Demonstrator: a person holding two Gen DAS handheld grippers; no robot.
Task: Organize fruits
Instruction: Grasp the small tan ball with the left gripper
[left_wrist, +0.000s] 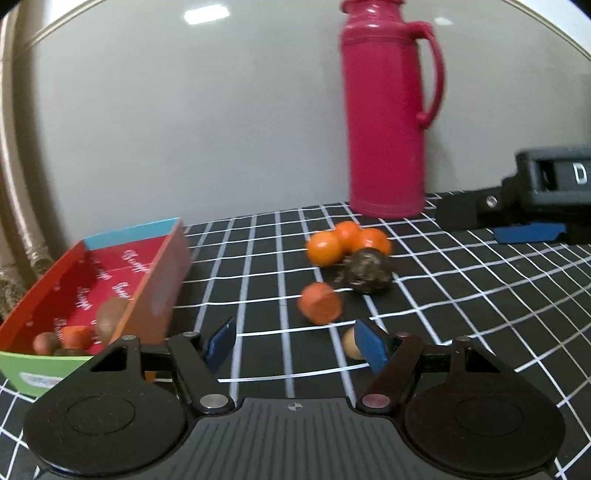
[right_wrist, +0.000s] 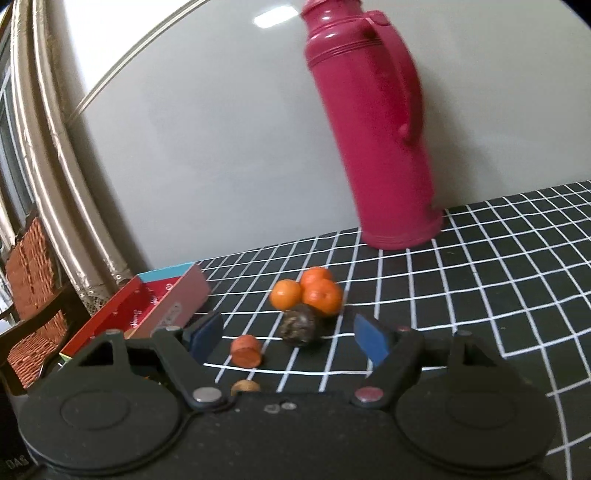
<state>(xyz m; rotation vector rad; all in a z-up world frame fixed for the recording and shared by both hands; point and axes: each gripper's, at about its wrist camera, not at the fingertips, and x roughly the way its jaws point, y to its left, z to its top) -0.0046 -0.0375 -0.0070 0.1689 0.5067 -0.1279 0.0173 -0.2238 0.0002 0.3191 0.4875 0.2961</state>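
Three oranges (left_wrist: 345, 240) sit clustered on the checked cloth, with a dark rough fruit (left_wrist: 367, 271) in front of them and an orange carrot piece (left_wrist: 320, 303) nearer me. A small tan fruit (left_wrist: 349, 343) lies beside my left gripper's right pad. A red cardboard box (left_wrist: 110, 288) at the left holds several brown and orange pieces. My left gripper (left_wrist: 295, 345) is open and empty above the cloth. My right gripper (right_wrist: 290, 338) is open and empty, with the carrot piece (right_wrist: 246, 350), dark fruit (right_wrist: 299, 326) and oranges (right_wrist: 308, 291) ahead of it, the box (right_wrist: 147, 310) at its left.
A tall pink thermos (left_wrist: 388, 110) stands at the back against the wall; it also shows in the right wrist view (right_wrist: 373, 125). The other gripper's black body (left_wrist: 546, 184) with a blue pad is at the right. A wicker chair (right_wrist: 29, 295) stands left of the table.
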